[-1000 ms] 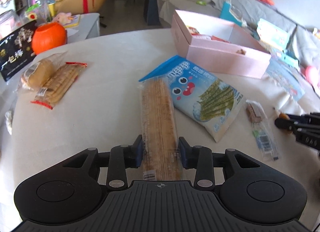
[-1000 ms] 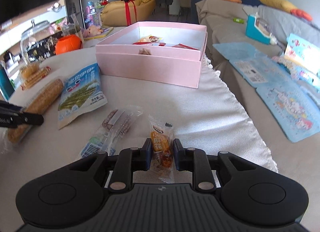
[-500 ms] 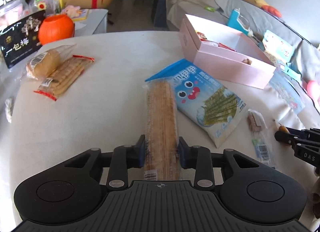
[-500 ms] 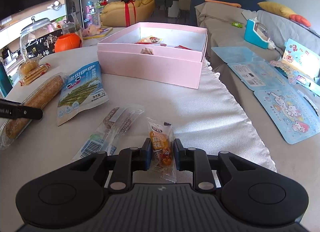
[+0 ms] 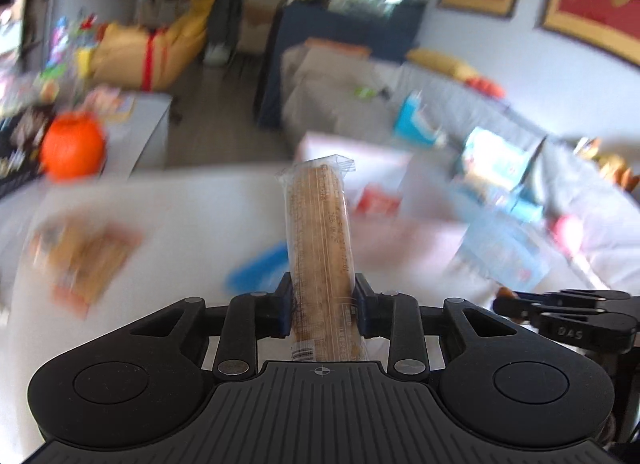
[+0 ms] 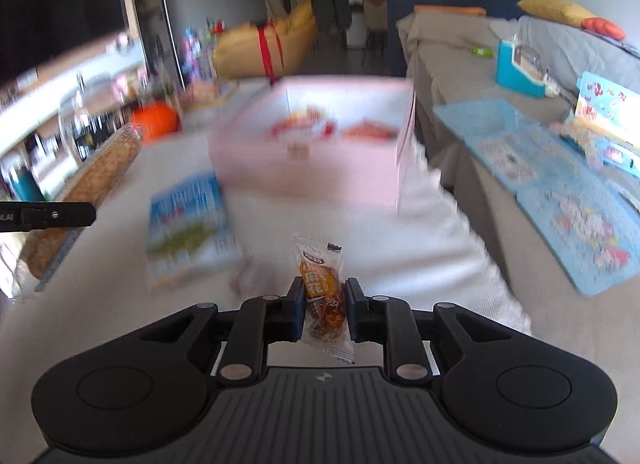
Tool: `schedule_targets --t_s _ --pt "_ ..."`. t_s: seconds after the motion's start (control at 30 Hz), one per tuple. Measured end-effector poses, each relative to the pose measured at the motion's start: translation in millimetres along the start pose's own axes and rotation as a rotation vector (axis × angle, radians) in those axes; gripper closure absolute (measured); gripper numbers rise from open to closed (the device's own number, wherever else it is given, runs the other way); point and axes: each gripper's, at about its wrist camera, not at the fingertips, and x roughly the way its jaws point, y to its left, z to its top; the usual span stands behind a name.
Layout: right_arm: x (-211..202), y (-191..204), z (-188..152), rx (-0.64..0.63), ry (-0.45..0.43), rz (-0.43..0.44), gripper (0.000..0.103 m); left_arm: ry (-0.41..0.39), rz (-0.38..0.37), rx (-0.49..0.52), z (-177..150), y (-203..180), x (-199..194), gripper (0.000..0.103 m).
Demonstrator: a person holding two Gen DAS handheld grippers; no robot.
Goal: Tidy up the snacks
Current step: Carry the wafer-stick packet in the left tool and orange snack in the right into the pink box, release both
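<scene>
My left gripper [image 5: 322, 310] is shut on a long brown cracker pack [image 5: 320, 240] in clear wrap and holds it lifted above the white table, pointing toward the open pink box [image 5: 352, 152]. My right gripper [image 6: 322, 310] is shut on a small orange snack packet [image 6: 322, 284], also lifted, facing the pink box [image 6: 316, 160], which has snacks inside. In the right wrist view the cracker pack [image 6: 96, 176] and a left fingertip [image 6: 56, 215] show at the left. The right gripper's fingers [image 5: 560, 306] show in the left wrist view at the right.
A blue seaweed snack bag [image 6: 188, 232] lies on the table before the box. Wrapped biscuit packs [image 5: 84, 256] lie at the left. An orange pumpkin-shaped container [image 5: 74, 146] stands at the back left. A grey sofa with blue packages [image 6: 560, 184] lies to the right. Both views are blurred.
Both grippers have risen off the table with their snacks. The cracker pack and the orange packet now hang in the air, and both views tilt up toward the box.
</scene>
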Motion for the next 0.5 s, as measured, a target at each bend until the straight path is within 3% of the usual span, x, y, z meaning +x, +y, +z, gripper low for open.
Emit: schedule_targets --t_s 0.17,0.3,0.37,0.4,0.5 --pt "-27 -1 79 -0.045 -0.176 -0.005 0.083 -0.118 -0.079 0.144 80 -46 18 0.069" --pt "-19 2 147 -0.086 -0.236 -0.013 0.079 -0.03 -0.202 0.099 143 -56 85 0.068" --pt "-4 1 170 -0.091 -0.211 -0.034 0.042 0.026 -0.224 0.022 147 -46 120 0.067" --pt "1 0 174 -0.084 -0.209 -0.067 0.036 0.028 -0.203 -0.011 143 -38 131 0.068" --pt "13 -8 159 -0.064 -0.17 -0.107 0.036 -0.028 -0.144 -0.08 116 -13 135 0.068"
